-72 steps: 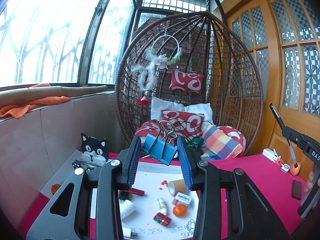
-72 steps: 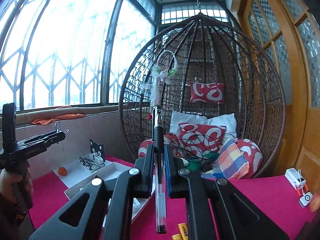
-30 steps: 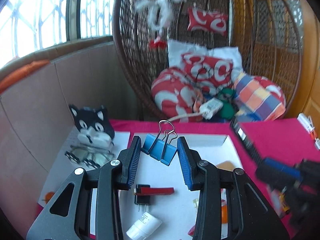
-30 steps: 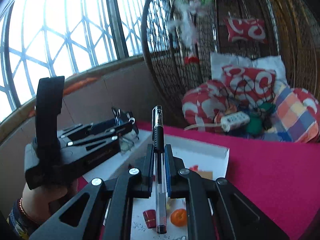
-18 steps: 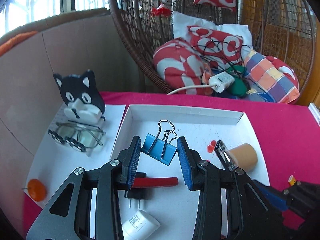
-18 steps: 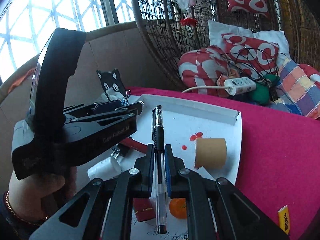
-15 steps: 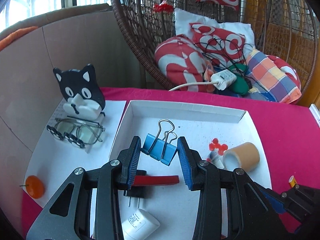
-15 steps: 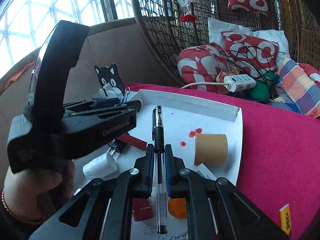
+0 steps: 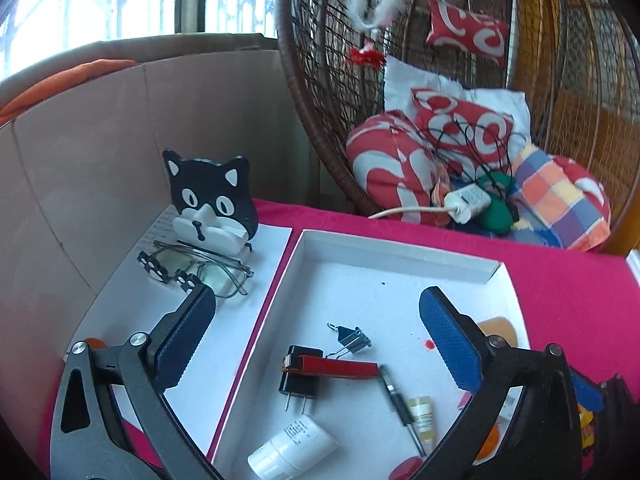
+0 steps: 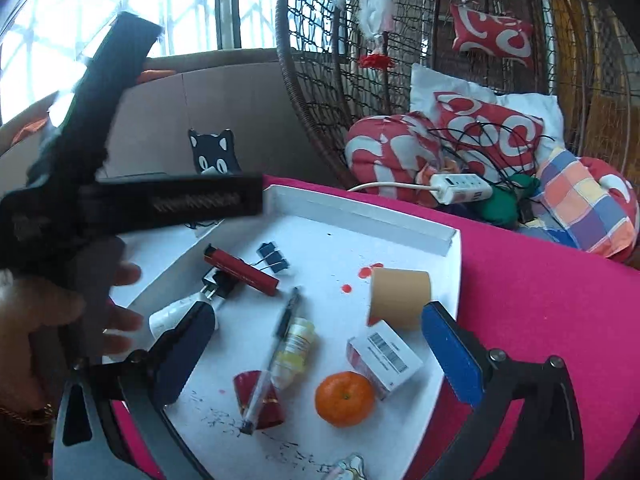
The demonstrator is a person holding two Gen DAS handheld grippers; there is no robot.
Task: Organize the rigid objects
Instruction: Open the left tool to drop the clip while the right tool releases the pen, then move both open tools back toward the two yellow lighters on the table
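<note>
Both claws are opening wide with nothing between the pads. The clip lies in the tray ahead of the left claw. The pen lies there below the right claw, its tip across a red cap, blurred.

Both hand-held grippers opening, empty.
</note>
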